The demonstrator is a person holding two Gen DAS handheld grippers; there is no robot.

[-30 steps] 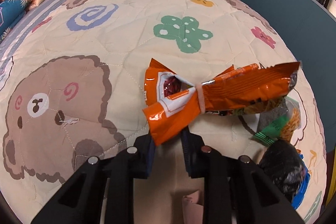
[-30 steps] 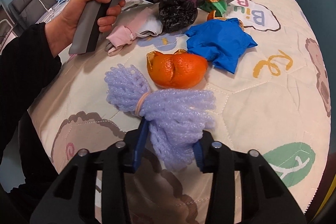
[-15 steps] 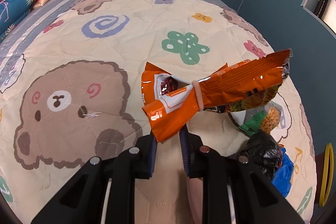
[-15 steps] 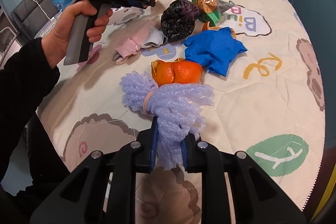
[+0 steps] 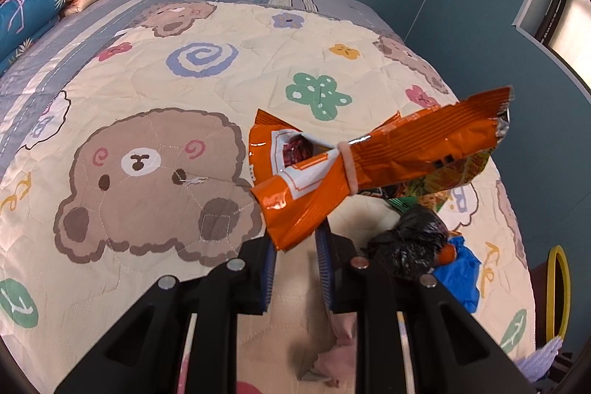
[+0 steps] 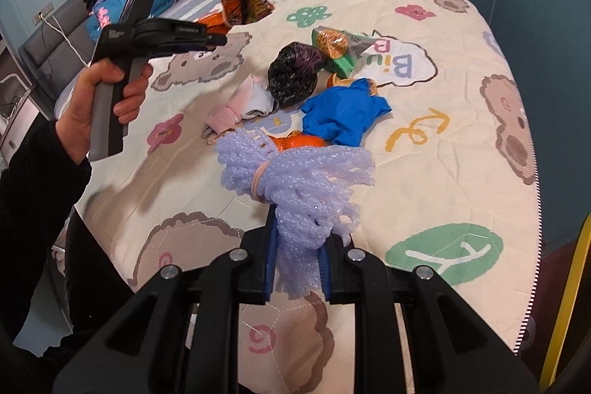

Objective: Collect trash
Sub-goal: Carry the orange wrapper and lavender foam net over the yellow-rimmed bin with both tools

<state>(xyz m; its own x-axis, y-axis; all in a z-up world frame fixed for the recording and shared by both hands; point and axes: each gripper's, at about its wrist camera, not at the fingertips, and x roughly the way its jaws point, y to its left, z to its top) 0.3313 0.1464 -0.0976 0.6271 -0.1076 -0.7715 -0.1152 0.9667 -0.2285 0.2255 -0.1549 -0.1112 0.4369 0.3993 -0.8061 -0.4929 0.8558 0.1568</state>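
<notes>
Cartoon-bear quilted bed (image 5: 155, 91) below: left gripper (image 5: 295, 246) jaws clamp a banded orange foil snack bag (image 5: 369, 165) reaching toward two o'clock. Right gripper (image 6: 297, 257) jaws, having just closed, pinch lilac foam fruit netting (image 6: 303, 180); only this view shows the person's hand (image 6: 99, 102).

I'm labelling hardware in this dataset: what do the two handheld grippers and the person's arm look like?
Each gripper, left and right, has black angular finger arms with silver round bolts and blue ribbed pads. The left has a grey pistol handle and small white lettering. A black sleeve covers the arm.

An orange wrapper (image 5: 373, 168), banded at its middle, hangs lifted off the bed. A lilac foam net (image 6: 306, 180), banded likewise, is raised too. Black bag (image 6: 293, 74), blue glove (image 6: 343, 115) and orange peel (image 6: 299, 143) lie clustered on the quilt (image 6: 443, 172).
</notes>
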